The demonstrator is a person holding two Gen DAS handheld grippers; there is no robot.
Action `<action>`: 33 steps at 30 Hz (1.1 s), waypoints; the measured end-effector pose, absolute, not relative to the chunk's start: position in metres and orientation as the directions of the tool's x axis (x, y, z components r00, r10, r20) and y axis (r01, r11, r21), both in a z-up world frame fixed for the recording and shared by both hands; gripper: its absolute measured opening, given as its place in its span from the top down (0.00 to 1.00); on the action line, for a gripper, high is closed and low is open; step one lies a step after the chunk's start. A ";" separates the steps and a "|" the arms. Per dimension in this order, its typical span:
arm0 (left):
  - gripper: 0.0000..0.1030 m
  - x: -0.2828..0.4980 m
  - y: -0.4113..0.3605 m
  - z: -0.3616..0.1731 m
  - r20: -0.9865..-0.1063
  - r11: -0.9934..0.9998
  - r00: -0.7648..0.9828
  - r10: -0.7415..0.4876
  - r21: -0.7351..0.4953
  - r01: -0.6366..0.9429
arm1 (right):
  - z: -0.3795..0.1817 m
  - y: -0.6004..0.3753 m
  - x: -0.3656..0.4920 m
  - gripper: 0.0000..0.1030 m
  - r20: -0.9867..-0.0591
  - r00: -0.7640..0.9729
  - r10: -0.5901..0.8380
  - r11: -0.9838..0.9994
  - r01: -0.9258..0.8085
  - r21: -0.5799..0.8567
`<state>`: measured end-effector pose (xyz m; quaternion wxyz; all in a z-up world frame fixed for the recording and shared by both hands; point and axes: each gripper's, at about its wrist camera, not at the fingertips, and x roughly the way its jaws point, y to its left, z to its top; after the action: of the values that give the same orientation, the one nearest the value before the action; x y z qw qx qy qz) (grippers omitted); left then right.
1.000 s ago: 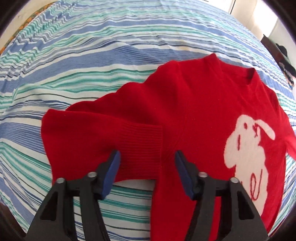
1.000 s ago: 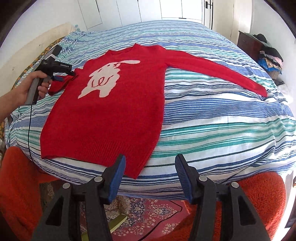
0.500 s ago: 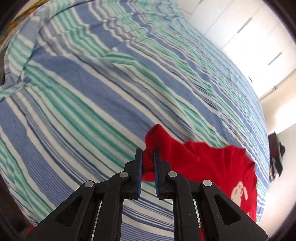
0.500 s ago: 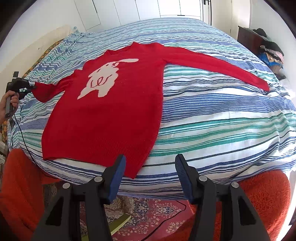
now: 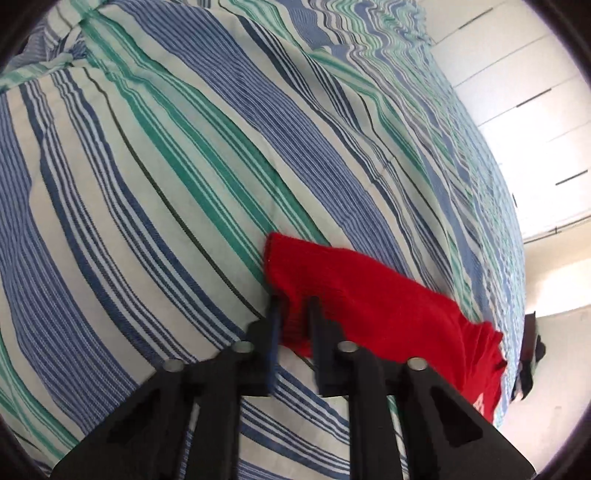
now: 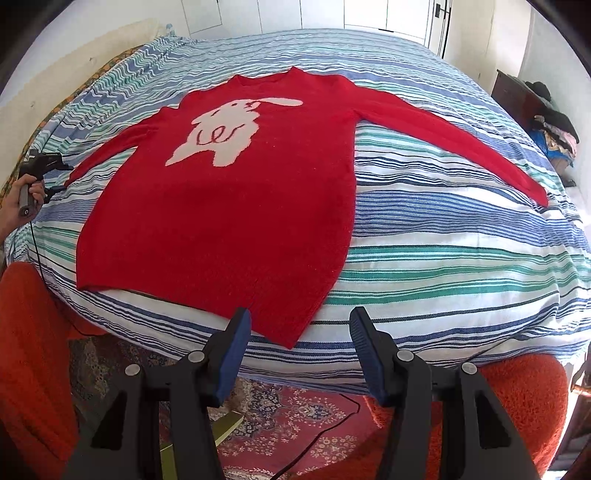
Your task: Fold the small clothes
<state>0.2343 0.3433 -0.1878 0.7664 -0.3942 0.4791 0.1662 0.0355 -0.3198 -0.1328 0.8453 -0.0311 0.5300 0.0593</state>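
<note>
A red sweater (image 6: 221, 206) with a white rabbit motif lies face up on the striped bed (image 6: 443, 258). Its right sleeve (image 6: 461, 147) stretches out flat. In the left wrist view my left gripper (image 5: 294, 306) pinches the ribbed cuff of the other sleeve (image 5: 362, 295), jaws closing the last bit with the pads pressing the knit. The right wrist view shows that left gripper (image 6: 55, 173) at the bed's left edge, held by a hand (image 6: 22, 199), with the sleeve drawn out. My right gripper (image 6: 300, 317) stands open over the hem corner, holding nothing.
Orange fabric (image 6: 29, 350) lies below the near edge of the bed on both sides, over a patterned rug (image 6: 295, 413). A dark dresser with piled clothes (image 6: 550, 125) stands at the right. White cupboard doors (image 6: 369, 14) are behind the bed. A thin black cable (image 6: 48, 280) hangs at the left.
My left gripper closed on the folded-over cuff and pulled it outward to the left, so the sleeve now lies stretched away from the body. The right gripper stayed still and open.
</note>
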 end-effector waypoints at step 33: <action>0.97 0.104 0.020 -0.187 -0.895 0.922 0.240 -0.376 -0.387 0.004 | -0.172 -0.356 0.069 0.82 -0.874 0.253 0.416 0.906 -0.026 0.423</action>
<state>0.1044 0.0203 -0.1866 0.7722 -0.1540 0.6041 -0.1232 0.0688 -0.3561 -0.1720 0.7743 0.1637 0.5944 0.1426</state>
